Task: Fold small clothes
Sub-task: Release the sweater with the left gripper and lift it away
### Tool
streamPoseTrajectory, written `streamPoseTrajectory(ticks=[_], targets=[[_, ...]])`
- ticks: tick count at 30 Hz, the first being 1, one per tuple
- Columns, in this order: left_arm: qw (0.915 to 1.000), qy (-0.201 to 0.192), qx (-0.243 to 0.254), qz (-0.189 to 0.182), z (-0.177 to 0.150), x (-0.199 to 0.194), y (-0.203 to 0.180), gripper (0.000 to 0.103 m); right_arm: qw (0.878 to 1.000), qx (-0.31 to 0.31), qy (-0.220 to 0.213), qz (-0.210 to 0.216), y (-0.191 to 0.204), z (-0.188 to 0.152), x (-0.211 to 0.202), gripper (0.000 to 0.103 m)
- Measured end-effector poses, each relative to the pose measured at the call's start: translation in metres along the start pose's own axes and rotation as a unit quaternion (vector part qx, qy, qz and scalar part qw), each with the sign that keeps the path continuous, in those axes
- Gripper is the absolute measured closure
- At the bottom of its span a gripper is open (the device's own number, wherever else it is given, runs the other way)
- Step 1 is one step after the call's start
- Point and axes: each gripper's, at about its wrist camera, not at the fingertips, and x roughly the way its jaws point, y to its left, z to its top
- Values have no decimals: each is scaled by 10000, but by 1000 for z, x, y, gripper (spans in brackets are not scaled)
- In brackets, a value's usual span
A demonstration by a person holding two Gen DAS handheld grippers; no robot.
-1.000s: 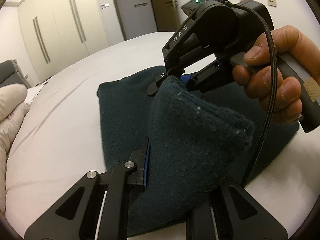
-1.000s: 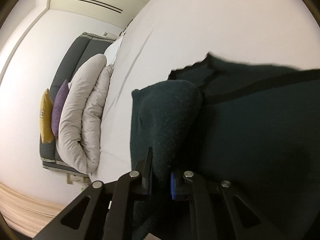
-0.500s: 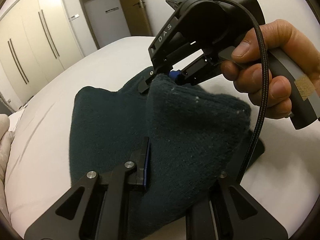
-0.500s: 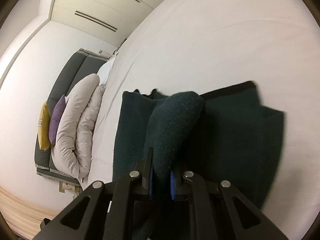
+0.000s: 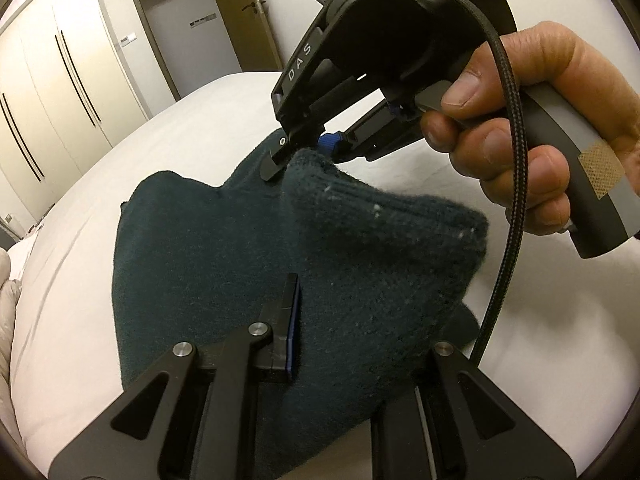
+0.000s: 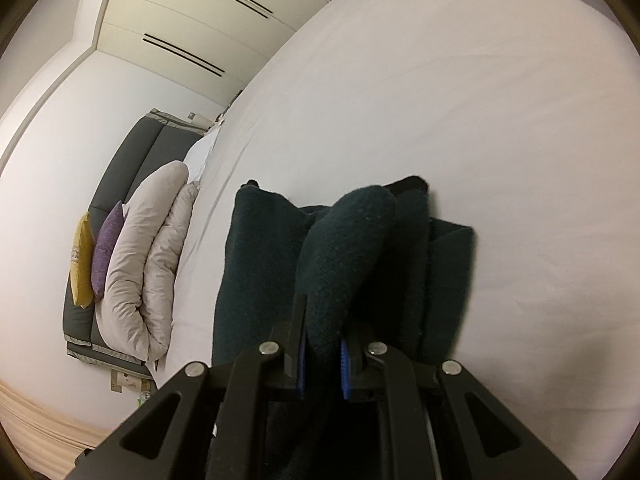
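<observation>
The dark green knitted garment (image 5: 240,280) lies on the white bed sheet (image 5: 160,140), now bunched narrower than a second ago. The left gripper (image 5: 340,312) and right gripper (image 5: 304,152) each stay clamped nearly closed on its raised fold, the right one nearer the wardrobe (image 5: 52,60) than before.

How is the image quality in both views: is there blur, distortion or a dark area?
Left wrist view: sharp; fisheye bends the wardrobe lines; dark corners. Right wrist view: also sharp and bent at the edges; the dark garment shows little detail against the bright bed sheet.
</observation>
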Motion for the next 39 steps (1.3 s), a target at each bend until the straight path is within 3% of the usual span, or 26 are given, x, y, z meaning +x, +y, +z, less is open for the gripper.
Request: streamPoseTrajectory(ticks=[5,8,11,12,14,18,20,23,27,30,32,33,39], targets=[[9999,118,19,77,-5,21,-10,91,9998,119,-4,-134,-6,-1,5,89],[9995,258,-181,74,-9,34,-3,83,9992,308,19,-272,-20,-2,14,89],[9995,235,-134,-180,-16,26,5,60,9986,526,-14,-54,-32,-6,15,90],[9988,296,-156,-370,-19,22,11,48,9984,573,-29,19,-34,-7,15,90],[9964,281,-267,-750,-29,5,26,39,9976,683,-23,130,-36,-8,15,89],[9899,316,-499,-1288,-52,-30,63,37,9971,734,-7,211,-32,-11,12,80],[9840,260,-801,-1572,-64,-44,91,37,9971,730,6,213,-27,-17,7,70],[9833,135,-1044,-1485,-71,-53,135,37,9977,612,-22,307,-19,-34,-5,55],[9796,78,-1540,-1285,-73,-46,201,37,9977,580,166,307,-7,-66,-8,54],[9778,5,-1724,-1187,-69,-43,234,37,9979,561,186,271,-1,-86,-12,57],[9764,47,-1786,-1211,-66,-34,251,37,9988,456,199,2,0,-95,-13,83],[9766,98,-1768,-1218,-64,-27,256,37,9987,458,205,-104,-2,-98,-13,89],[9758,636,-1753,-1144,-69,23,272,37,9972,730,-166,-1,-23,-118,-23,93]])
